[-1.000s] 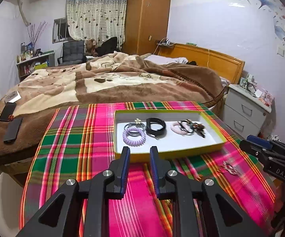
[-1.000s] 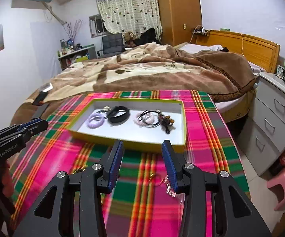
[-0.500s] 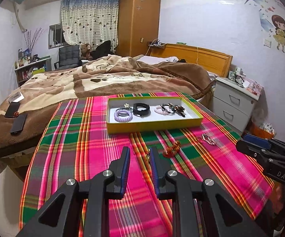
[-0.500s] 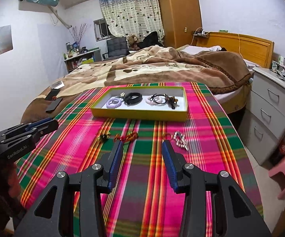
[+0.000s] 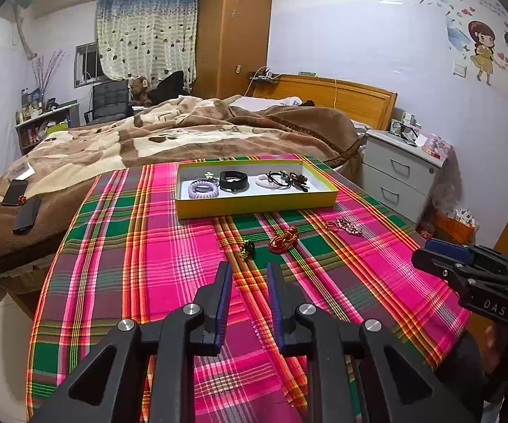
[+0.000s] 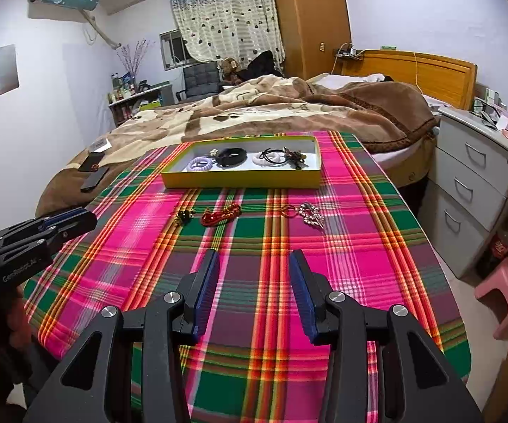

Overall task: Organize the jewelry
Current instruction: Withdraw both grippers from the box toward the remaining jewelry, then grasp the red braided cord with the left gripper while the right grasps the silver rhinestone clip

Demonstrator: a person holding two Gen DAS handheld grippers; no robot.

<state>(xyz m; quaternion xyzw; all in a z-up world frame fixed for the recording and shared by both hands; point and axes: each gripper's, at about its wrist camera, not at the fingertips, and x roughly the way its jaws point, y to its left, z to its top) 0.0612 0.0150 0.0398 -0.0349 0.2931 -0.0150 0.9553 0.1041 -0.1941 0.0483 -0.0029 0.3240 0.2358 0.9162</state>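
Observation:
A yellow tray (image 5: pixel 254 207) (image 6: pixel 240 180) stands at the far end of the plaid table. It holds a purple coil band (image 5: pixel 203 189), a black band (image 5: pixel 233 179), a white ring and dark hair ties (image 5: pixel 285 179). Loose on the cloth in front of it lie a small dark-and-gold piece (image 5: pixel 246 249) (image 6: pixel 184 215), a red bead bracelet (image 5: pixel 283 240) (image 6: pixel 220 215) and a silver chain piece (image 5: pixel 349 225) (image 6: pixel 310 213). My left gripper (image 5: pixel 248 270) is open and empty, near the table's front. My right gripper (image 6: pixel 252 259) is open wider, also empty.
The plaid cloth (image 6: pixel 342 246) covers the whole table. A bed with a brown blanket (image 5: pixel 183 130) lies behind it, with phones (image 5: pixel 25 211) on its left edge. A white nightstand (image 6: pixel 472 183) and a pink stool (image 6: pixel 507 289) stand to the right.
Both grippers have pulled back from the tray toward the table's front edge. The loose jewelry on the cloth has come into full view. The jaws stayed open.

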